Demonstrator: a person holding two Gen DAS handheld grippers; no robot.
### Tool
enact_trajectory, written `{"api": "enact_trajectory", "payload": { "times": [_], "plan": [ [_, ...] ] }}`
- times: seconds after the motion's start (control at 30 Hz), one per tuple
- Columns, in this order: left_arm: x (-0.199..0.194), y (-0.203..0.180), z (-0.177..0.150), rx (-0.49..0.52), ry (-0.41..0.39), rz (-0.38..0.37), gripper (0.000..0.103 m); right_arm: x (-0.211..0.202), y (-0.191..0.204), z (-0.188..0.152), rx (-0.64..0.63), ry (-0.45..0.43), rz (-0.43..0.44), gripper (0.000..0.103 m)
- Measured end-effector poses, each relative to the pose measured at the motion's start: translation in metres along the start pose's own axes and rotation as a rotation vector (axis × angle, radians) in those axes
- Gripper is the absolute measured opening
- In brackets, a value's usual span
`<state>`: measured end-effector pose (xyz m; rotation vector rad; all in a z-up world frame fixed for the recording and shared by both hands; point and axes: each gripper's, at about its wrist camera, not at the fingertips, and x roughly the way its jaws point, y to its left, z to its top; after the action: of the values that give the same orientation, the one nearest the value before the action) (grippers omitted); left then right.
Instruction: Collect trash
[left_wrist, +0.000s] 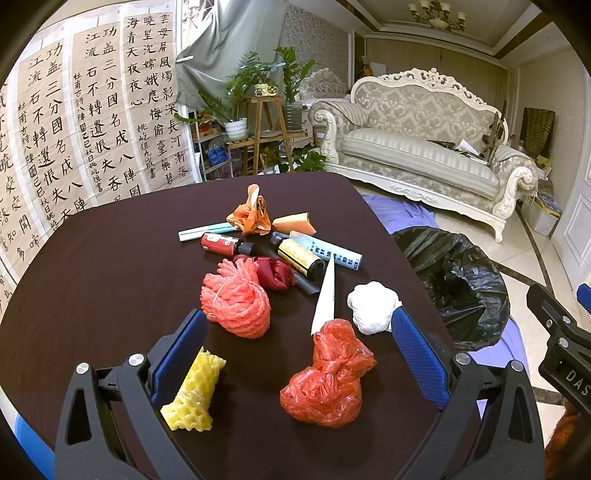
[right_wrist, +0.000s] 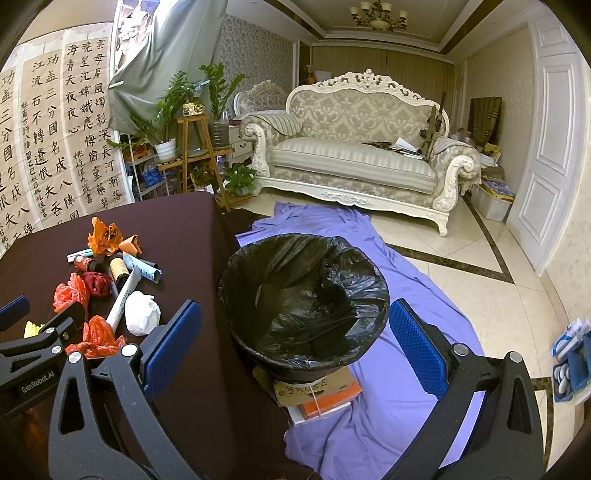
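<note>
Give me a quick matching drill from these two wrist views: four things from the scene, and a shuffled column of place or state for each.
Things:
1. yellow foam net
2. knotted red bag
3. white wad
4. bin

Place or state:
A. on the floor beside the table, black liner
B. by the left gripper's left finger
C. between the open left fingers
D. by the left gripper's right fingertip

Pairs: 1-B, 2-C, 3-D, 4-A

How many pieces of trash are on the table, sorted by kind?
Knotted or crumpled plastic bags (red, dark red, orange): 3
Foam fruit nets (yellow, pink): 2
Small bottles: 2
Paper or card pieces: 5
Total: 12
</note>
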<state>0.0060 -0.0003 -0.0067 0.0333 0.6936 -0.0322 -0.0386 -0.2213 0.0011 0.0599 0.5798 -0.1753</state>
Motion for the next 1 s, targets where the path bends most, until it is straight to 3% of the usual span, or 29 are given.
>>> {"api": "enact_trajectory", "payload": {
  "times": [1.0],
  "plan": [
    [0.0016,-0.0038,-0.0032,0.001,0.005,-0.005,0.097,0.0036,-0.0034,-0.0011,0.008,0.007,-0.003,0.099]
  ]
}}
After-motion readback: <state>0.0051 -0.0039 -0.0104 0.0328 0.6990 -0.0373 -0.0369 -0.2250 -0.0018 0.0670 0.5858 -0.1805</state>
